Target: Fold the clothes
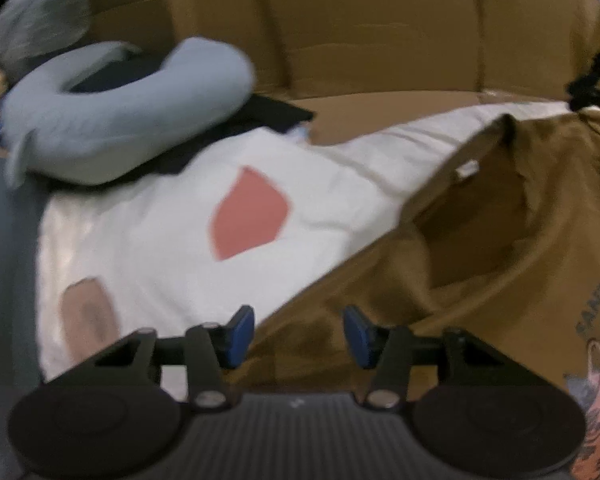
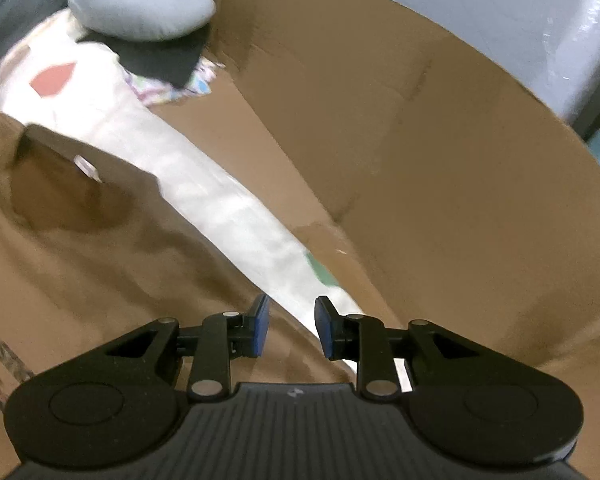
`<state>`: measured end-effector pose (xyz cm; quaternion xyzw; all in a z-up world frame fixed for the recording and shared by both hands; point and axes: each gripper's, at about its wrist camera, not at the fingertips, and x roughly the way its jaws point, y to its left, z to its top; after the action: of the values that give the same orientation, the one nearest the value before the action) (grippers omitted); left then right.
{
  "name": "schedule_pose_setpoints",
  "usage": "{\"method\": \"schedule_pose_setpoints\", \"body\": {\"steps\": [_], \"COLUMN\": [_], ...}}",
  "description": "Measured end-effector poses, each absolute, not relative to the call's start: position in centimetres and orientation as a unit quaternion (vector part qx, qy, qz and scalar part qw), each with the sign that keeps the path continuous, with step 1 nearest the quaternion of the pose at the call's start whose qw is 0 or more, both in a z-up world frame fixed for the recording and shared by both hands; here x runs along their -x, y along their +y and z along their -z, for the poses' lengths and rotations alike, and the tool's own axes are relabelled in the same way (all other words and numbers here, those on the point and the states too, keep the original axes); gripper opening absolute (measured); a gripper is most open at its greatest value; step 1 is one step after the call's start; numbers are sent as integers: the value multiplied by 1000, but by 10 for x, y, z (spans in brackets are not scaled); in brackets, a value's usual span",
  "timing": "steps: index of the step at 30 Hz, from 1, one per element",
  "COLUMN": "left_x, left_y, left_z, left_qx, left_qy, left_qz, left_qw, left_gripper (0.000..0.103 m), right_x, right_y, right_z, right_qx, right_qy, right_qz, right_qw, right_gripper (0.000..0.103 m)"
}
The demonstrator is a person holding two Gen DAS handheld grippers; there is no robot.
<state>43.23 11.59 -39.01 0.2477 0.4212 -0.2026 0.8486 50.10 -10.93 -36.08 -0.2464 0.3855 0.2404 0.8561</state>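
Left tongs (image 1: 299, 334) wide apart, holding nothing, low in frame over brown printed t-shirt (image 1: 480, 248). Right tongs (image 2: 291, 329) apart too, empty, over shirt edge. Shirt lies on white blanket with pink patch (image 1: 160, 232). Pale blue neck pillow (image 1: 120, 116) upper left. Cardboard wall (image 2: 420, 140) behind.

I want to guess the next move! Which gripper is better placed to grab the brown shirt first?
Probably the left gripper: its open fingers sit right over the brown shirt. The right gripper straddles the shirt's edge.
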Motion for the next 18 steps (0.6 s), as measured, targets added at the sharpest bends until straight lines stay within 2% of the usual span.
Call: {"method": "schedule_pose_setpoints", "body": {"steps": [7, 10, 18], "left_x": [-440, -447, -461], "left_y": [95, 89, 76], "left_z": [398, 403, 414], "left_qx": [-285, -299, -335], "left_qy": [430, 433, 428], "left_qz": [259, 279, 317], "left_qw": [816, 803, 777], "left_gripper": [41, 31, 28], "right_x": [-511, -522, -541], "right_y": [-84, -71, -47], "right_z": [369, 379, 400], "right_qx": [231, 236, 246], "right_qy": [389, 391, 401], "right_qz": [-294, -314, -357], "right_qw": [842, 832, 807], "right_gripper": [32, 32, 32]}}
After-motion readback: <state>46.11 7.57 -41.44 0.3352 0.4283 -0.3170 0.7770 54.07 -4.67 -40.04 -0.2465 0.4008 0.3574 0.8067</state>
